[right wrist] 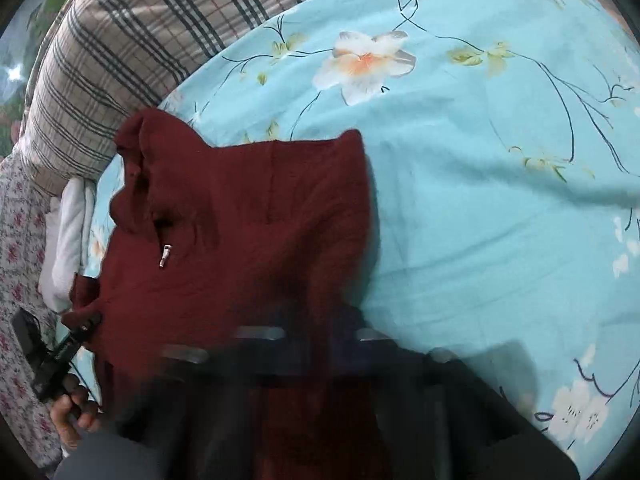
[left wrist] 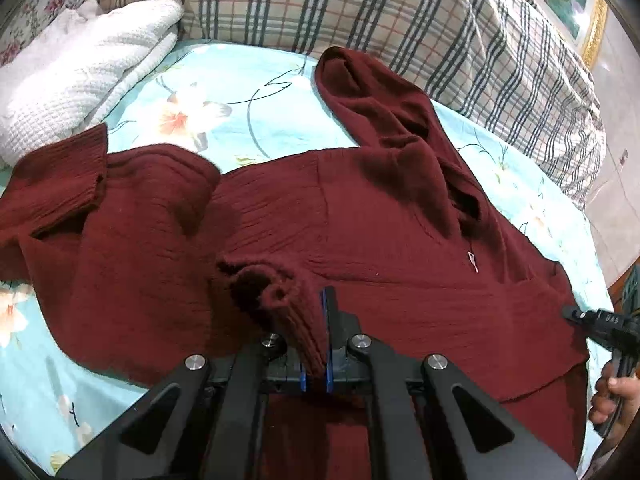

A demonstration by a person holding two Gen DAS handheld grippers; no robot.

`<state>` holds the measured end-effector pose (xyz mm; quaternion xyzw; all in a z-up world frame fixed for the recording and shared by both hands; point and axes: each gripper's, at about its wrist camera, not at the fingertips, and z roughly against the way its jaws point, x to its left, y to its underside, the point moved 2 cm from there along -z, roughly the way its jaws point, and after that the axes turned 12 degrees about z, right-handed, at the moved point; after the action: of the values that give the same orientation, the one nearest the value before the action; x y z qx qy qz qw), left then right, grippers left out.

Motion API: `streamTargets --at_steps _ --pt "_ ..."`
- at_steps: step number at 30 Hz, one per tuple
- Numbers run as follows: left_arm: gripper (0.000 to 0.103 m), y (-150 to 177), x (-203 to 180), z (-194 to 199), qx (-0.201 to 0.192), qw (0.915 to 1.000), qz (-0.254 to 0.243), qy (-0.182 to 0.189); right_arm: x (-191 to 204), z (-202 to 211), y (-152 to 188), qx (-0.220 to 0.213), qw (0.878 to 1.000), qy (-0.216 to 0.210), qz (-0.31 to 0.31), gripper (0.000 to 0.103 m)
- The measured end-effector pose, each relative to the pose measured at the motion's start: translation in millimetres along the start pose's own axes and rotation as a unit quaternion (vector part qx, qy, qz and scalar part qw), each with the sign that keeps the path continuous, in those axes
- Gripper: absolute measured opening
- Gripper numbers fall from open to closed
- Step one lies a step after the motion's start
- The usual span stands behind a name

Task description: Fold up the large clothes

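A maroon knit hooded sweater [left wrist: 360,216] lies spread on the light-blue flowered bed sheet [left wrist: 248,112], its hood [left wrist: 360,80] toward the plaid quilt and a silver zip pull [left wrist: 473,261] at the neck. My left gripper [left wrist: 320,304] is shut on a ribbed sleeve cuff [left wrist: 280,304], bunched up over the sweater's body. My right gripper [left wrist: 568,313], held by a hand [left wrist: 612,396], reaches the sweater's right edge. In the right wrist view the right gripper [right wrist: 320,320] is a dark blur over the sweater [right wrist: 240,232], apparently shut; any cloth in it is hidden. The left gripper [right wrist: 90,322] pinches maroon fabric there.
A plaid quilt [left wrist: 360,8] is heaped along the far side of the bed. A folded white waffle blanket [left wrist: 80,80] lies at the far left beside flowered bedding [right wrist: 20,260]. A wide stretch of bare sheet [right wrist: 500,200] lies right of the sweater. A gilt frame [left wrist: 592,28] hangs on the wall.
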<state>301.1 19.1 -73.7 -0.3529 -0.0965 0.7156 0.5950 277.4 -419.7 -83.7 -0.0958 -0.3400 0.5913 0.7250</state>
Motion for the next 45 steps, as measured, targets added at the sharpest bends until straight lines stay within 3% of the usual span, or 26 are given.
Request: streamTargets --at_steps 2,6,9,10,12,14,16,17,19,21,23,26,28,30,32,39,41,43,45 --pt "0.005 1.3 -5.0 -2.6 0.003 1.0000 -0.006 0.004 -8.2 9.6 1.2 -0.015 1.000 0.020 -0.004 0.006" --pt "0.005 6.6 -6.5 -10.0 0.009 0.9998 -0.018 -0.007 -9.8 7.0 8.5 0.003 0.999 0.035 0.002 0.010" --pt "0.007 7.2 -1.3 -8.2 0.010 0.9998 -0.015 -0.001 11.3 32.0 13.3 -0.041 0.996 0.073 0.029 0.013" --pt "0.008 6.8 0.5 -7.3 0.010 0.9999 -0.012 0.001 22.9 37.8 16.3 -0.052 0.996 0.066 0.043 0.015" --pt "0.010 6.8 3.1 -5.3 0.011 0.9999 -0.006 0.002 47.9 33.2 25.6 -0.044 0.996 0.027 0.078 0.025" --pt "0.013 7.4 6.8 1.4 0.007 1.0000 -0.003 -0.002 58.5 14.5 35.6 -0.008 0.995 0.005 0.096 0.044" --pt "0.017 7.3 15.4 14.2 -0.002 1.0000 0.002 -0.006 51.4 3.6 42.1 0.009 0.995 0.036 0.095 0.042" --pt "0.017 6.7 23.7 23.7 -0.009 0.9999 0.006 -0.013 45.0 11.5 41.1 -0.007 0.995 0.047 0.084 0.042" --pt "0.018 3.1 41.6 40.5 -0.024 0.9992 0.013 -0.030 33.6 33.2 36.5 -0.034 0.990 0.120 0.066 0.044" --pt "0.020 -3.0 64.5 58.7 -0.039 0.9980 0.026 -0.043 16.1 68.0 29.5 -0.086 0.986 0.140 0.034 0.044" --pt "0.022 -12.3 87.1 75.2 -0.055 0.9961 0.043 -0.055 9.3 90.1 25.4 -0.110 0.986 0.127 0.022 0.044" --pt "0.036 -29.6 107.6 89.0 -0.075 0.9930 0.061 -0.069 19.9 101.7 23.8 -0.115 0.989 0.088 0.021 0.044" --pt "0.058 -41.0 111.0 91.5 -0.080 0.9922 0.065 -0.070 31.2 100.1 27.9 -0.107 0.993 0.052 0.023 0.045" --pt "0.073 -51.5 107.9 87.5 -0.085 0.9915 0.055 -0.082 48.8 88.4 35.7 -0.087 0.996 0.015 0.029 0.045" --pt "0.078 -63.3 104.6 77.7 -0.094 0.9880 0.037 -0.117 64.5 73.1 45.3 -0.058 0.998 -0.019 0.035 0.045" --pt "0.075 -88.1 121.1 13.9 -0.045 0.9810 0.003 -0.189 100.3 49.0 67.6 -0.014 0.995 -0.075 0.056 0.045" --pt "0.056 -93.5 129.4 1.0 -0.031 0.9793 0.001 -0.200 102.1 44.5 65.0 -0.010 0.995 -0.075 0.059 0.045" --pt "0.014 -98.1 136.4 0.1 -0.029 0.9824 0.016 -0.184 103.1 43.6 65.3 -0.008 0.995 -0.075 0.058 0.045" --pt "0.009 -101.9 142.7 8.5 -0.033 0.9869 0.037 -0.154 104.2 45.8 66.2 -0.010 0.995 -0.076 0.060 0.045"
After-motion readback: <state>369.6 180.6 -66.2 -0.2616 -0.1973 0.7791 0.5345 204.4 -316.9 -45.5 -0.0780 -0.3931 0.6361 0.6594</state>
